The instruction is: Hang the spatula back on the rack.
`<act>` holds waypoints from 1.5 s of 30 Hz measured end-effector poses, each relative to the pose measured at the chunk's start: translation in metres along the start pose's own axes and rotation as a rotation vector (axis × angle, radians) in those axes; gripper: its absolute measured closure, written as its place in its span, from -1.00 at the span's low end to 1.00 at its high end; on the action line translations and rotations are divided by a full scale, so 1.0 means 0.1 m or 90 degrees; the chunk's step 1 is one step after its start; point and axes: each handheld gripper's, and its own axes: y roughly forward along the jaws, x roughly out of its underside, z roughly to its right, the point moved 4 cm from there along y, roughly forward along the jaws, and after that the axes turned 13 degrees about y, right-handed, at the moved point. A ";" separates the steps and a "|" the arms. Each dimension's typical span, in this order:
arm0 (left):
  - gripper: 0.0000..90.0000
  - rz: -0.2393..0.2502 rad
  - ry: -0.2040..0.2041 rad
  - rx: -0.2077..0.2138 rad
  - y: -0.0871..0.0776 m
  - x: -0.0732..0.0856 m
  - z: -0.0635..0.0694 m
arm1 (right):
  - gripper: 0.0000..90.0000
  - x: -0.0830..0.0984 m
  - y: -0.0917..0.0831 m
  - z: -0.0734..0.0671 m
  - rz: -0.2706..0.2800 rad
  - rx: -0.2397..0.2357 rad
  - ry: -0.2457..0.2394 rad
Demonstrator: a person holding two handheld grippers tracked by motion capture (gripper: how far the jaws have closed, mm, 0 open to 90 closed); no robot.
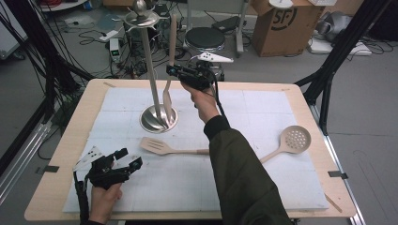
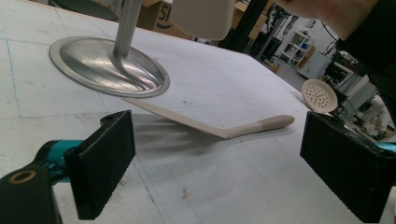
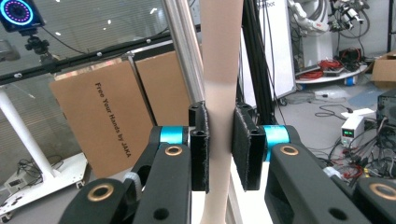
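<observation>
Two spatulas: right gripper (image 3: 219, 149) clenches one (image 1: 170, 70) beside rack pole (image 1: 149, 61); left gripper (image 1: 123, 161) released.

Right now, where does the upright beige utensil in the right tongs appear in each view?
High view: upright beige utensil, upper centre, beside the metal stand.
Left gripper view: its head, top centre, above the stand's base.
Right gripper view: centre, clamped by the right tongs, stand pole just left.
Shared landmark: the stand.
</observation>
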 end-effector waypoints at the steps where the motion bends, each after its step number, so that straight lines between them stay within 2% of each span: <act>1: -0.76 0.000 -0.001 0.000 0.00 0.00 0.00 | 0.75 0.00 0.00 0.00 0.000 0.000 0.002; 8: -0.76 -0.001 0.000 -0.001 0.00 0.00 0.00 | 0.75 -0.05 0.03 -0.04 -0.004 -0.004 -0.004; 11: -0.76 0.000 -0.002 -0.001 0.00 0.01 -0.01 | 0.75 -0.07 0.04 -0.08 0.003 -0.020 -0.001; 16: -0.76 0.002 -0.004 -0.001 -0.02 0.00 -0.02 | 0.75 -0.02 0.08 -0.03 -0.020 -0.001 -0.008; 27: -0.76 0.003 -0.006 -0.002 -0.01 0.00 -0.02 | 0.75 0.01 0.12 -0.05 -0.036 -0.009 -0.019; 30: -0.76 0.001 -0.005 -0.002 -0.02 0.00 -0.01 | 0.75 -0.01 0.10 -0.03 -0.019 -0.016 0.002; 34: -0.76 0.001 -0.005 -0.002 -0.02 0.01 -0.02 | 0.75 -0.06 0.05 0.04 -0.006 -0.010 0.009; 41: -0.76 0.001 -0.005 -0.002 -0.02 0.01 -0.02 | 0.75 -0.11 0.04 0.10 -0.008 -0.010 0.014; 45: -0.76 0.001 -0.009 -0.003 -0.01 0.01 -0.03 | 0.75 -0.13 0.07 0.09 -0.028 -0.018 0.005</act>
